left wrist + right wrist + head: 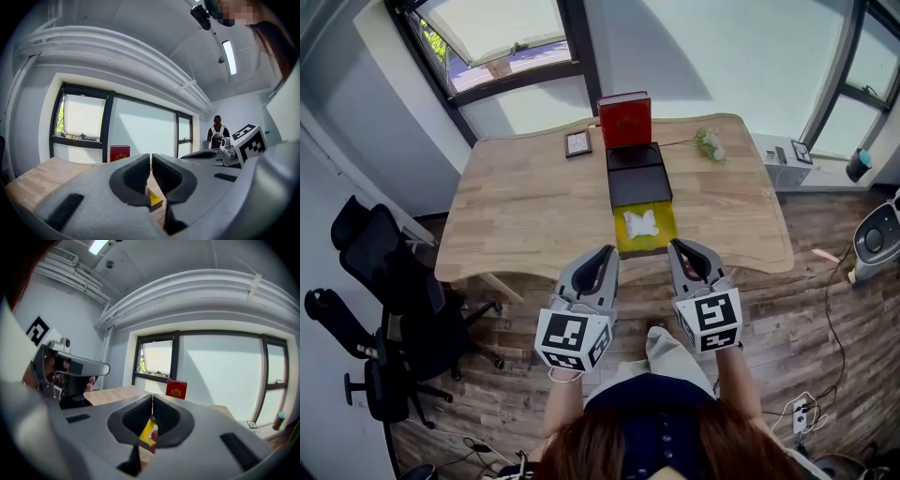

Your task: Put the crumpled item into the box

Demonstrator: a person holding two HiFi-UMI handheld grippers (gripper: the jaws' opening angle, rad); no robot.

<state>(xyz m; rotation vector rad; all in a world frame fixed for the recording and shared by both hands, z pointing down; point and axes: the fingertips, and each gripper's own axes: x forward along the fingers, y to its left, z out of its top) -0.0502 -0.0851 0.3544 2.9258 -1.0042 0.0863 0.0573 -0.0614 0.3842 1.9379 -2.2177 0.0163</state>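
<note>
A white crumpled item lies inside a yellow-lined tray at the table's near edge, in the head view. Behind the tray stand a black box and an upright red lid. My left gripper hangs just off the near edge, left of the tray, jaws shut with nothing between them. My right gripper is to the tray's right, likewise shut and empty. Each gripper view shows closed jaws, with a sliver of the yellow tray below them and the red lid far behind.
The wooden table carries a small dark frame and a sprig of white flowers near its far side. A black office chair stands at the left. Cables trail on the floor at the right. A person stands far off.
</note>
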